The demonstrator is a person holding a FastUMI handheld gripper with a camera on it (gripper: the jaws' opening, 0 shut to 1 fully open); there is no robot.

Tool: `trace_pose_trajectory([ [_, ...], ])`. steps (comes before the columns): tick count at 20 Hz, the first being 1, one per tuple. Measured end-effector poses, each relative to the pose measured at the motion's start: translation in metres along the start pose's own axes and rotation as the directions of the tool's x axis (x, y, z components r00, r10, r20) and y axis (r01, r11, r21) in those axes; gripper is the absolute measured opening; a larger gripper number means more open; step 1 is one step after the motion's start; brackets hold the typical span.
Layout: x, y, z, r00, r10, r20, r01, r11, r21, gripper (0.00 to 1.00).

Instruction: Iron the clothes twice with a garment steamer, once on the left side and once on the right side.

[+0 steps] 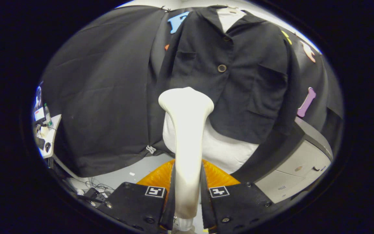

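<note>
My gripper (pixel 187 191) is shut on the handle of a white garment steamer (pixel 186 130), which stands upright between the fingers. Its wide head (pixel 185 99) points toward a black jacket (pixel 239 81) hanging on a white mannequin torso (pixel 226 149) just beyond. The head sits in front of the jacket's lower left front panel, below the round button (pixel 221 68); whether it touches the cloth I cannot tell. The jacket hangs buttoned, with a white collar area (pixel 229 18) above.
An orange ribbed base (pixel 156 177) lies behind the fingers under the mannequin. A grey cabinet (pixel 304 162) with drawers stands to the right of the jacket. A small table (pixel 49 136) with a bottle and clutter sits far to the left, cables on the floor nearby.
</note>
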State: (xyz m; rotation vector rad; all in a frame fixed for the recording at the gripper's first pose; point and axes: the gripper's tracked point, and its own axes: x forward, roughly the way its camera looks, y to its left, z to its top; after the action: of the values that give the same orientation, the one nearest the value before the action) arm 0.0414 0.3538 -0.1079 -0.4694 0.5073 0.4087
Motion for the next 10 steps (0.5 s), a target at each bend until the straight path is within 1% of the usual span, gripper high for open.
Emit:
trace_pose_trajectory([
  [5, -0.018, -0.031, 0.017, 0.994, -0.091, 0.055, 0.086, 0.992, 0.092, 0.36],
  [10, -0.041, -0.068, 0.039, 0.975, -0.179, 0.129, 0.154, 0.971, 0.185, 0.36],
])
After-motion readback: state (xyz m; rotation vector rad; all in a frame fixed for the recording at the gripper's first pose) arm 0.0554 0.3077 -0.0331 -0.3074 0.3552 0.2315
